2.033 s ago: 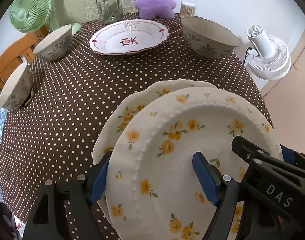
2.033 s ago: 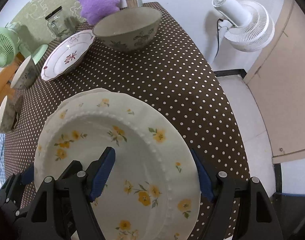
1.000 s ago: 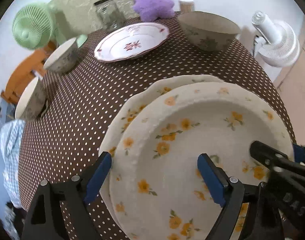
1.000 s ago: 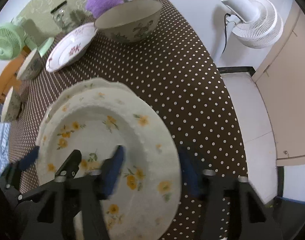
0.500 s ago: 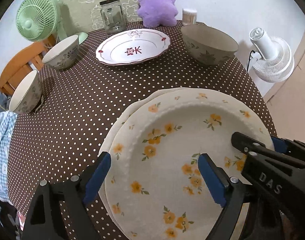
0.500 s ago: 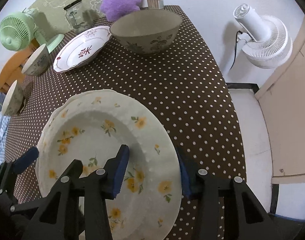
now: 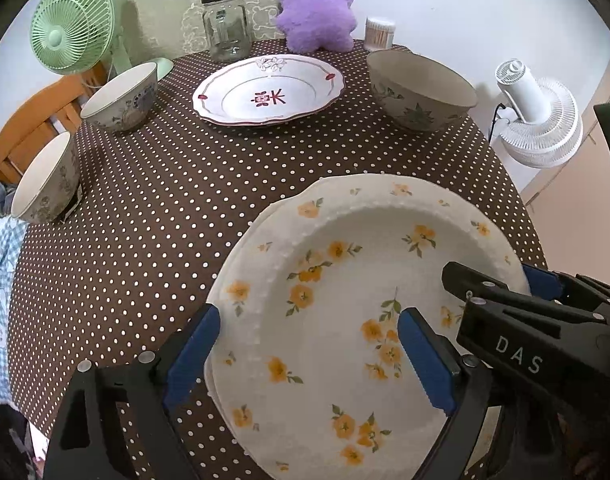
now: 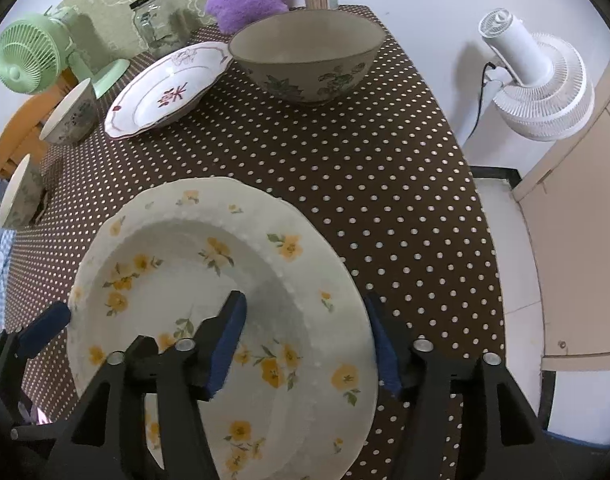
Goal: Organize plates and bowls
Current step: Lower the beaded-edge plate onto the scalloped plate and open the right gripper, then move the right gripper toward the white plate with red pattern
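A white plate with yellow flowers [image 7: 345, 300] lies stacked on a matching plate at the table's near edge; it also shows in the right wrist view [image 8: 209, 280]. My left gripper [image 7: 309, 344] is open, its jaws straddling the stack's left rim. My right gripper [image 8: 305, 332] is open, its jaws straddling the right rim. A red-trimmed white plate [image 7: 269, 90] lies at the back. A large grey bowl [image 7: 421, 90] stands back right. Two smaller bowls [image 7: 121, 96] [image 7: 45, 180] stand at the left.
A glass jar [image 7: 225, 26], a purple plush toy [image 7: 315, 4], a toothpick holder [image 7: 379, 34] and a green fan [image 7: 71, 24] line the back of the dotted brown tablecloth [image 7: 165, 200]. A white fan [image 7: 537, 120] stands on the floor to the right.
The flowered plate has settled flat onto the matching plate. The right gripper's jaws have opened wider around its rim. Both grippers have drawn back a little.
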`<state>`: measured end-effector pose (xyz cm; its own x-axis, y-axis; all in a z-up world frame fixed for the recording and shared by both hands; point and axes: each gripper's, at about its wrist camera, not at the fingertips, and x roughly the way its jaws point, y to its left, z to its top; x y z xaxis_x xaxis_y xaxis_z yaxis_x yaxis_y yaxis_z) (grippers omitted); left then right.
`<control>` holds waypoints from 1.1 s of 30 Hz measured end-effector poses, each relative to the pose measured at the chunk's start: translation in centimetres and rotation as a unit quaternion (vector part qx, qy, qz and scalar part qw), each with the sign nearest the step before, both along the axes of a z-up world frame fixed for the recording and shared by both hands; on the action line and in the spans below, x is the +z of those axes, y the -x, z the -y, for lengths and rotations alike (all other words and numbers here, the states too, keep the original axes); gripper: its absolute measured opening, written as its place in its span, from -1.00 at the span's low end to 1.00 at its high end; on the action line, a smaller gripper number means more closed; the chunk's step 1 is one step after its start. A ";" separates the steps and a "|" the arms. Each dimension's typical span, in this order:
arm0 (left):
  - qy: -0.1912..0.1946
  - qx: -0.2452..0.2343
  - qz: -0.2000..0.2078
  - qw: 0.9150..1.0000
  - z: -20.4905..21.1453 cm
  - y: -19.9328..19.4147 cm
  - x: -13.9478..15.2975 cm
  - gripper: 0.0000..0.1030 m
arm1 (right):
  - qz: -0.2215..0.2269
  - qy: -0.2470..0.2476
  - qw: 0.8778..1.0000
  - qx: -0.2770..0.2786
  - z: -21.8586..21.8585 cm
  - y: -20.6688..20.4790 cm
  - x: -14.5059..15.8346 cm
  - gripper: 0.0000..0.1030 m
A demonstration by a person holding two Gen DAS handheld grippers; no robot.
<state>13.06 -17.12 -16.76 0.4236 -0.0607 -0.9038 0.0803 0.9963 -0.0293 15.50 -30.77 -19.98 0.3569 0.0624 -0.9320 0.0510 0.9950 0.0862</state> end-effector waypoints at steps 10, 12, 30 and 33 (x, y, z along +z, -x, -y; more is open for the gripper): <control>0.029 -0.023 0.016 0.999 -3.3 0.4 2.8 0.79 | 0.051 -0.005 0.999 -0.012 -2.6 2.0 4.0 0.60; 0.029 -0.034 0.023 0.999 -3.9 0.6 3.7 0.79 | 0.056 -0.006 0.998 -0.024 -3.4 2.4 4.9 0.60; 0.029 -0.067 0.101 0.992 -13.0 2.6 10.4 0.76 | 0.117 -0.002 0.990 -0.075 -12.2 5.4 12.0 0.60; 0.028 -0.069 0.112 0.991 -14.1 2.5 11.2 0.76 | 0.134 0.005 0.988 -0.079 -13.5 5.6 12.9 0.60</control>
